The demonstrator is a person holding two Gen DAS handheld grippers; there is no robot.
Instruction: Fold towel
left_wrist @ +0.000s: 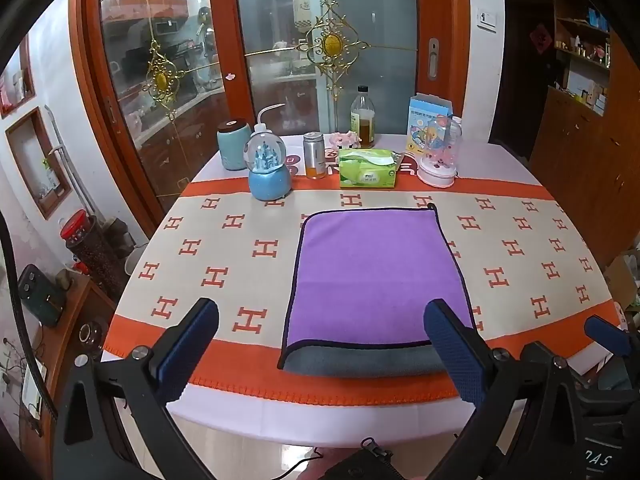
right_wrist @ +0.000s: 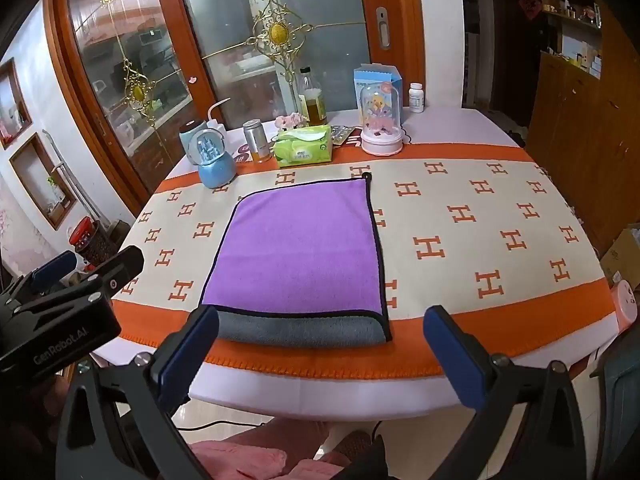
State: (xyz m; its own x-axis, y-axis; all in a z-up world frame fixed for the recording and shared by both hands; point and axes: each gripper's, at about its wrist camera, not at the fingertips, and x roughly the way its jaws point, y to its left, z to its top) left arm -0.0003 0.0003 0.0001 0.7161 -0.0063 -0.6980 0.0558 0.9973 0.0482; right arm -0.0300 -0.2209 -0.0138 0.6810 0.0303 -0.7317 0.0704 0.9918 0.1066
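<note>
A purple towel with dark trim lies flat on the table, its grey underside folded up in a strip along the near edge. It also shows in the right wrist view. My left gripper is open and empty, hovering at the table's near edge just before the towel's near edge. My right gripper is open and empty, hovering at the near edge by the towel's near right corner. The left gripper shows at the left of the right wrist view.
The table carries an orange and cream H-pattern cloth. Along the far side stand a snow globe, a teal jar, a metal can, a green tissue pack, an oil bottle, a pink dome toy and a blue box. Glass doors stand behind.
</note>
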